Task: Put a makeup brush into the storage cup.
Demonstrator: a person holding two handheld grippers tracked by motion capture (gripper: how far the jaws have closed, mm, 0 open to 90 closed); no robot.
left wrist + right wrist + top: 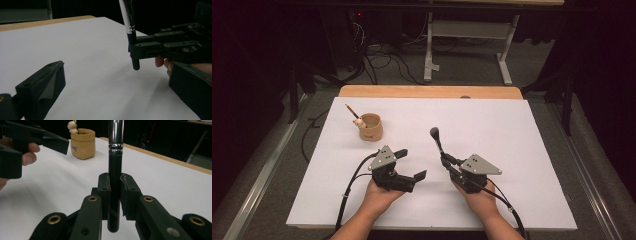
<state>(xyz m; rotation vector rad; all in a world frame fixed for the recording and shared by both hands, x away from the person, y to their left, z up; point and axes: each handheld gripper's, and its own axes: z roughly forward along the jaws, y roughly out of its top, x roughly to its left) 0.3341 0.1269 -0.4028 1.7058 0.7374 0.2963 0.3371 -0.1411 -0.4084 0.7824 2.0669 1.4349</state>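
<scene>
White desk bears a cup near its far-left corner; right gripper clamps a brush upright, likely for the cup; left gripper gapes empty.

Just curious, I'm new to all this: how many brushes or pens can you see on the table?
2. A black makeup brush with a chrome band stands upright, clamped in the right tongs. A brown stick with a cream figurine top leans in the tan cup. More may hide inside.
</scene>
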